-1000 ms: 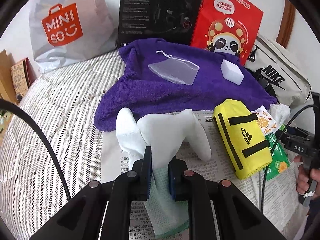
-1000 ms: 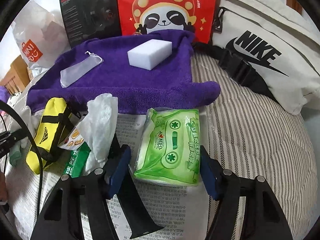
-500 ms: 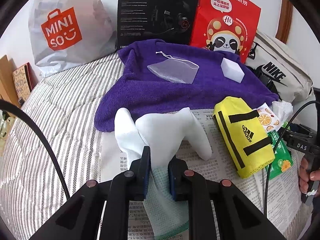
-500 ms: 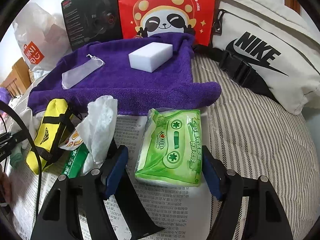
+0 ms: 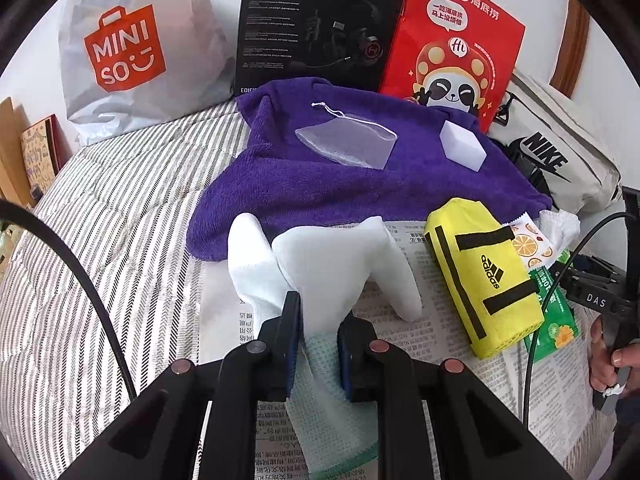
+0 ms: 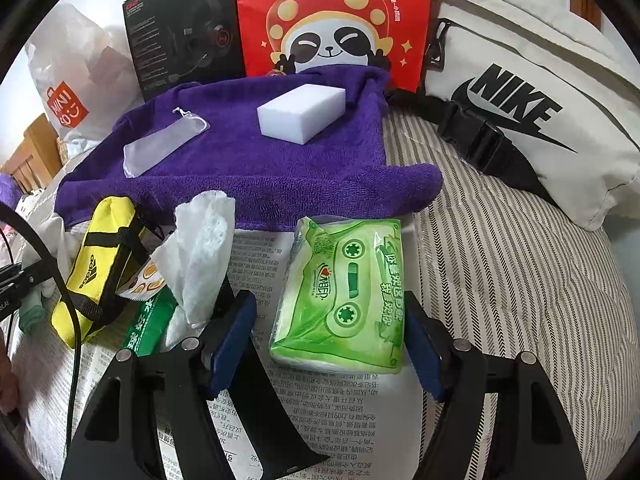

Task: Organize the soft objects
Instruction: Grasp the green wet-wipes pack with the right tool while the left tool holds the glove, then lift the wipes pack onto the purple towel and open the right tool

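Socks [image 5: 320, 264], a white pair with pale green cuffs, are pinched at the cuff end by the left gripper [image 5: 318, 344], whose jaws are drawn narrow on the cloth so the limp toes drape forward over the newspaper [image 5: 436, 328] instead of slipping free. The right gripper [image 6: 328, 344] stands with its jaws wide on either side of the green tissue pack [image 6: 344, 292], the pads not visibly pressing it, a spread that looks chosen to clear the pack's full width before any squeeze. The purple towel [image 6: 248, 168] behind seems to serve as the sorting place, since a white sponge block [image 6: 302, 112] and a sheer drawstring pouch [image 6: 160, 146] lie spaced apart on it, while the yellow Adidas pouch [image 5: 480, 280] and a crumpled white tissue [image 6: 200, 252] wait on the newspaper.
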